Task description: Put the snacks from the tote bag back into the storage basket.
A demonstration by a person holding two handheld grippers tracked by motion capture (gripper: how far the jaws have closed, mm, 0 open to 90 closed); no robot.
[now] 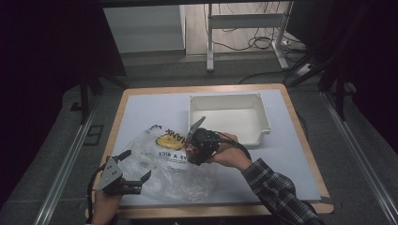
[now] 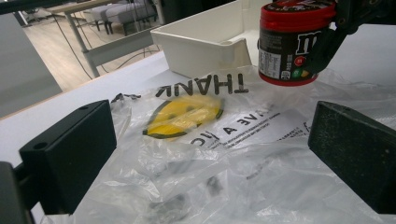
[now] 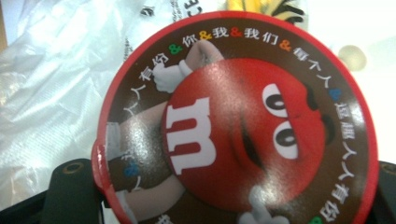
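**Candy jar held over the plastic bag**

Candy jar (image 2: 289, 42): red lid, dark label with a white "m" logo and small coloured dots, held upright by the right gripper (image 1: 199, 145) just above the plastic bag (image 1: 173, 164) and near the front of the white bin (image 1: 230, 117).

Right gripper view: jar lid (image 3: 238, 121) seen from above, with a red cartoon candy face, a large white "m" and a ring of Chinese characters with coloured "&" signs. Its black fingers (image 3: 70, 186) sit against the jar's sides, clamped on it.

Left gripper view: bag print reads "THANK", upside down, above a yellow smiley (image 2: 184, 116); further fine print too small to read. The jar's side label shows here, the lid art does not.

High view: bag lies crumpled on the table (image 1: 291, 154), bin at the far side. Left gripper (image 1: 133, 166), fingers spread wide apart, at the bag's near left edge, nothing gripped; contact with the film cannot be told.
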